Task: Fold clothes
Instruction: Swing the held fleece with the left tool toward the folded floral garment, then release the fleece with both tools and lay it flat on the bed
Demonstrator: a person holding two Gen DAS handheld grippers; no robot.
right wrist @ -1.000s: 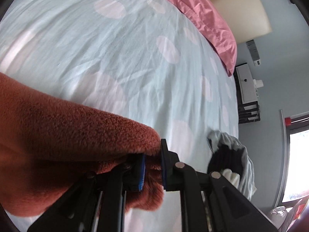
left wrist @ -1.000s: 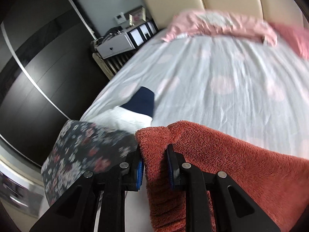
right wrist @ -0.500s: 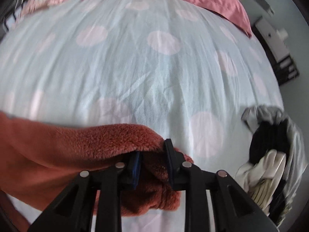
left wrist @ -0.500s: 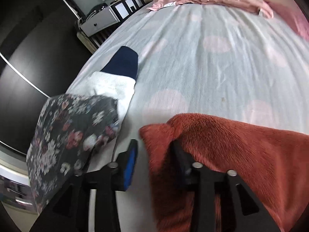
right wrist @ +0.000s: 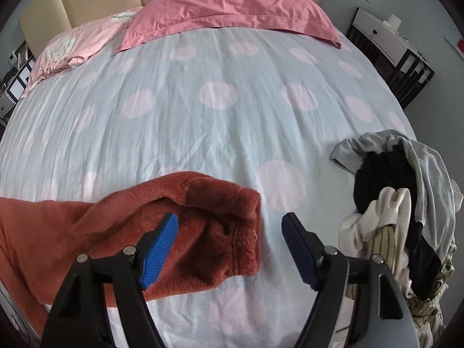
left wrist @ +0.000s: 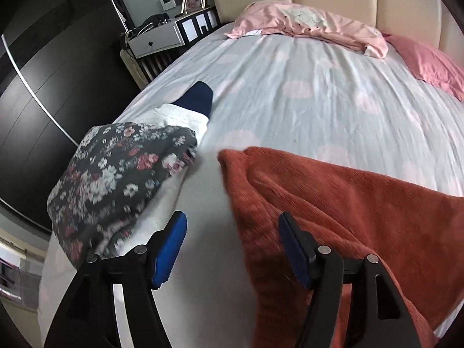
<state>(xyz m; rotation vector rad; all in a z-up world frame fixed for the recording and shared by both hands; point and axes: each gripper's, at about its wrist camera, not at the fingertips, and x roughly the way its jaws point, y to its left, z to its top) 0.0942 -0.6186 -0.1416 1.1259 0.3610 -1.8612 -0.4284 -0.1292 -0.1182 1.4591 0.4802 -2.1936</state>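
Observation:
A rust-red fleece garment lies flat near the front edge of the dotted bed sheet. In the left wrist view my left gripper hovers over the garment's left corner, jaws opening, with nothing pressed between the pads. In the right wrist view the fleece's right end lies folded over on the sheet below my right gripper. That gripper's jaws are opening wide and the pads stand clear of the cloth.
A stack of folded clothes, floral piece on top, sits at the bed's left edge. A heap of unfolded clothes lies at the right. Pink pillows line the headboard. Nightstands flank the bed.
Both grippers were shut on the red fleece's corners; now both have let go and drawn back. The right gripper has risen and rolled level, and the fleece lies on the sheet.

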